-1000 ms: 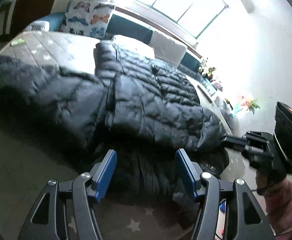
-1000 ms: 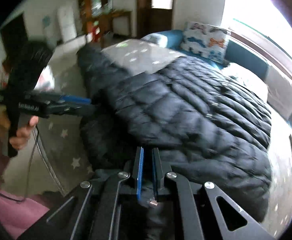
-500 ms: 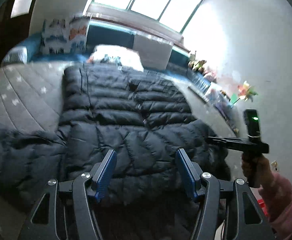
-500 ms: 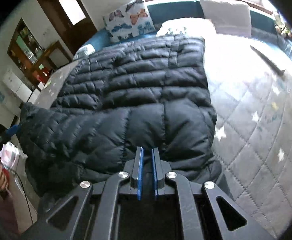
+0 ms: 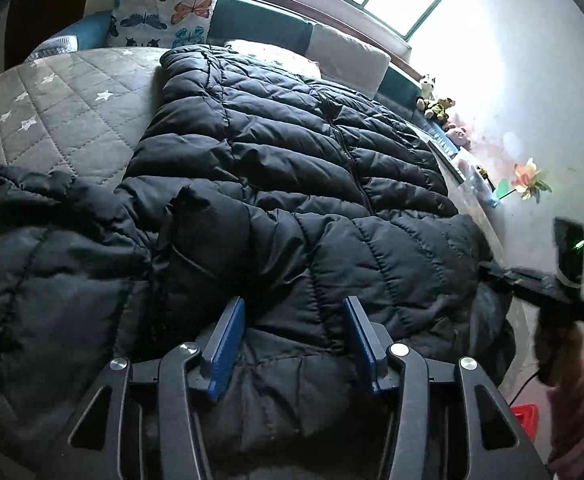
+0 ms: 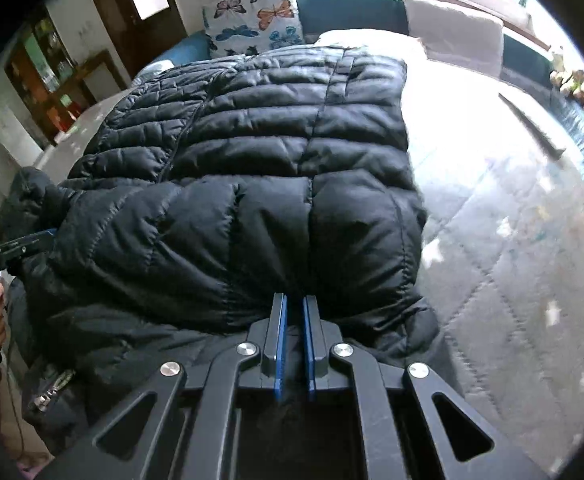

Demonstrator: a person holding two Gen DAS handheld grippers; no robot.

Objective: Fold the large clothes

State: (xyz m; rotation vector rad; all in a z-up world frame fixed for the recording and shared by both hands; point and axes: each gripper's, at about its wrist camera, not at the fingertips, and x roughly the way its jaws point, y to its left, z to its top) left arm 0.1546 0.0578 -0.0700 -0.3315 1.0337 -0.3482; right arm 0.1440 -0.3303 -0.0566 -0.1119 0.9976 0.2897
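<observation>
A large black puffer jacket lies spread on the grey quilted bed, its near end hanging over the bed's edge. My left gripper is open just above the jacket's near folds, with nothing between its blue pads. My right gripper is shut on the jacket's near edge, with the fabric bunched between its pads. It also shows in the left wrist view at the jacket's right corner. The left gripper also shows in the right wrist view at the jacket's left side.
A butterfly pillow and cushions line the far side under the window. Stuffed toys and a pinwheel stand by the right wall. Bare star-patterned quilt lies right of the jacket. A wooden shelf stands at far left.
Both grippers have risen and tilted towards the bed, and the jacket now lies flatter and more spread out. The right gripper stays shut on the edge and the left stays open.
</observation>
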